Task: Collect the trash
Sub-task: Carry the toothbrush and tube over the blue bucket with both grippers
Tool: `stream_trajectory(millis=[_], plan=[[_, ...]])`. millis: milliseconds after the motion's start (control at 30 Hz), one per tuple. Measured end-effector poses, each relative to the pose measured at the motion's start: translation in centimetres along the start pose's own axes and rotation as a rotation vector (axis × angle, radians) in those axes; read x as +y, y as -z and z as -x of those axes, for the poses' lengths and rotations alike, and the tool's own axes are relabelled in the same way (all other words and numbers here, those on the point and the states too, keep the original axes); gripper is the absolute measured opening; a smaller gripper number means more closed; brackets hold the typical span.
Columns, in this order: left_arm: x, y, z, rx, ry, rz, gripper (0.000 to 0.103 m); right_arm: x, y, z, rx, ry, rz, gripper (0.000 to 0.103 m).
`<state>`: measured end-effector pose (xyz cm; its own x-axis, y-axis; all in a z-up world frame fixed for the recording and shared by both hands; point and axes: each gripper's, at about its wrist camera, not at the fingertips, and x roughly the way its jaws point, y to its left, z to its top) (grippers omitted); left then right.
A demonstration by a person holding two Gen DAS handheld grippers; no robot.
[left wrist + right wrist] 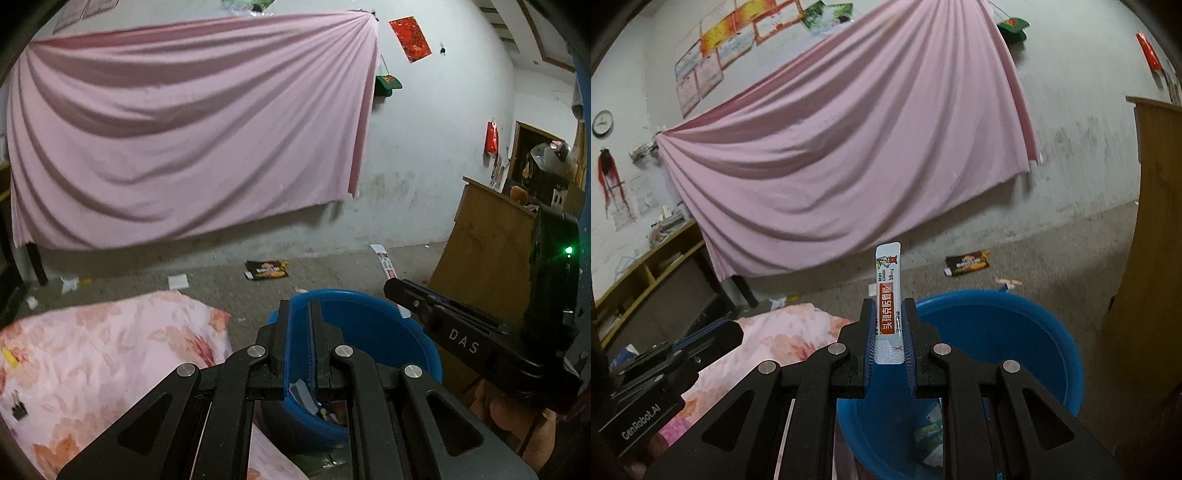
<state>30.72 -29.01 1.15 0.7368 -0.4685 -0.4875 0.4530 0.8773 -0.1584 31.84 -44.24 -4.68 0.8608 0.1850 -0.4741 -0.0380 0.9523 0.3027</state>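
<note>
A large pink sheet (pixel 849 155) is hanging across the white wall. Below it, a flowered pink cloth (pixel 92 362) is lying on the left, touching the blue bucket (pixel 1045 354) that is standing on the grey floor (pixel 332 266). A wooden cabinet (pixel 1152 258) is standing at the right of the bucket. Some wrappers are lying inside the bucket at its bottom.

The right gripper (pixel 889 332) is hovering over the near side of the bucket, and its fingers are closing on a narrow white sachet (pixel 887 280) with an orange label; the sachet is standing upright between them and sticking out above the tips. The left gripper (pixel 300 332) is hanging over the bucket's left rim, its fingers almost fully closed and holding nothing.

On the floor beyond the bucket, a black snack wrapper (pixel 266 270) is lying, and small white paper scraps (pixel 178 281) are lying further left.
</note>
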Motion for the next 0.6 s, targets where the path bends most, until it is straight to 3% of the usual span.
stream_trajectory(millis=[500, 600], plan=[[1.6, -0.9, 0.9, 0.029, -0.007, 0.053, 0.008, -0.1, 0.0, -0.8, 0.063, -0.004, -0.029, 0.016], [2.0, -1.2, 1.4, 0.013, -0.012, 0.066, 0.025, 0.3, -0.1, -0.6, 0.048, -0.012, -0.025, 0.026]])
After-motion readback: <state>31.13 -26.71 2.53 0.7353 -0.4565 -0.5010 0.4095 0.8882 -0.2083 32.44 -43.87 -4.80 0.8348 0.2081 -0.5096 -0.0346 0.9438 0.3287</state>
